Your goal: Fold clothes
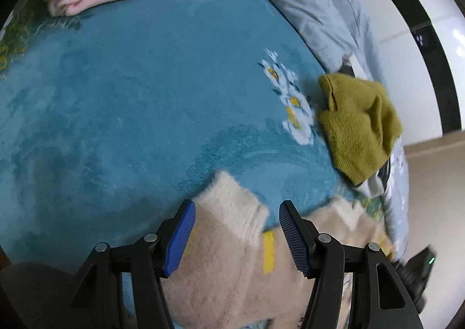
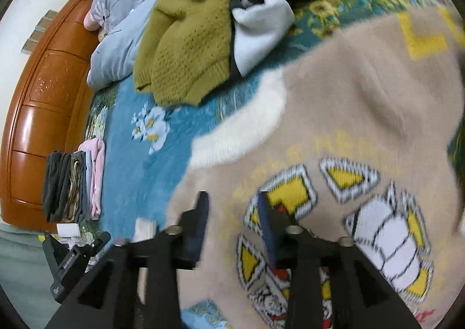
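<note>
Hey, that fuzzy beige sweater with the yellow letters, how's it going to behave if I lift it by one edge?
The beige sweater will probably droop; it lies in soft bulges on the blue blanket. Its fuzzy pile suggests the ribbed fingers won't slip much. It looks thick, so likely somewhat heavy for a garment, with the free parts dragging.
</note>
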The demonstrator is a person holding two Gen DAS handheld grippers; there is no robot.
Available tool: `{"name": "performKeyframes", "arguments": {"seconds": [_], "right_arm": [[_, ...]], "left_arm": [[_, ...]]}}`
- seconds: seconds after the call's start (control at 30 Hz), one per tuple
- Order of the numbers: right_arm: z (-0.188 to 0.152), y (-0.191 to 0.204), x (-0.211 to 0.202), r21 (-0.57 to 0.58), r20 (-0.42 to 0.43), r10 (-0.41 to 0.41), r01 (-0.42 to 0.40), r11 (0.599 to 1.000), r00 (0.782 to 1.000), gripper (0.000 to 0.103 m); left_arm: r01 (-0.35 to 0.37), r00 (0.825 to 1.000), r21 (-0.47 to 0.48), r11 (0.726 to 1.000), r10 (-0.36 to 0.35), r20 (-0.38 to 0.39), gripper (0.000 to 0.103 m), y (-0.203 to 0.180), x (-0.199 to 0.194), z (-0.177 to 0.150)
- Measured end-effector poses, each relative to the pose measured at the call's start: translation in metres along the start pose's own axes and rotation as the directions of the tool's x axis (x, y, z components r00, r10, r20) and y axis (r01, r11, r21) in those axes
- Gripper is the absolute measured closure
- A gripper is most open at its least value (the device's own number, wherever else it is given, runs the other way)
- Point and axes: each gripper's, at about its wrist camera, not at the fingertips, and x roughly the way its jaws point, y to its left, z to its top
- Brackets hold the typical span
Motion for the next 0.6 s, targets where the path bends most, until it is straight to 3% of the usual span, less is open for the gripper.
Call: {"name": "performKeyframes", "arguments": {"seconds": [0.1, 0.17, 0.27, 0.37, 0.4, 0.57, 0.6], "right_arm": [[0.020, 0.007, -0.001, -0.059, 0.030, -0.065, 0.067, 0.996, 0.997, 0.060], [0.036, 0.008, -0.004, -0.107, 0.058, -0.137, 0.142, 0.984, 0.989, 0.056], [0.055, -0.002, -0.020, -0.161, 0.119, -0.241, 0.259, 0.953, 0.963, 0.055], [0.067, -0.027, -0.048, -0.152, 0.186, -0.304, 0.333, 0.931, 0.934, 0.055], [0.068, -0.037, -0.059, -0.140, 0.211, -0.325, 0.357, 0.924, 0.922, 0.054], [0.057, -0.103, -0.106, -0.004, 0.318, -0.477, 0.504, 0.864, 0.820, 0.054], [0.055, -0.113, -0.109, 0.015, 0.317, -0.491, 0.513, 0.858, 0.812, 0.054]], "left_arm": [[-0.070, 0.997, 0.115, 0.991, 0.071, -0.001, 0.039, -0.023, 0.004, -0.011], [-0.077, 0.997, 0.194, 0.978, 0.078, 0.002, 0.039, -0.039, 0.007, -0.019], [-0.067, 0.997, 0.263, 0.963, 0.077, -0.027, 0.039, -0.057, 0.020, -0.028], [-0.031, 0.997, 0.270, 0.962, 0.049, -0.062, 0.039, -0.065, 0.029, -0.033], [-0.018, 0.997, 0.271, 0.962, 0.039, -0.073, 0.039, -0.068, 0.032, -0.034], [0.051, 0.992, 0.298, 0.953, -0.014, -0.123, 0.039, -0.089, 0.043, -0.042], [0.056, 0.990, 0.311, 0.949, -0.013, -0.137, 0.039, -0.095, 0.048, -0.044]]}}
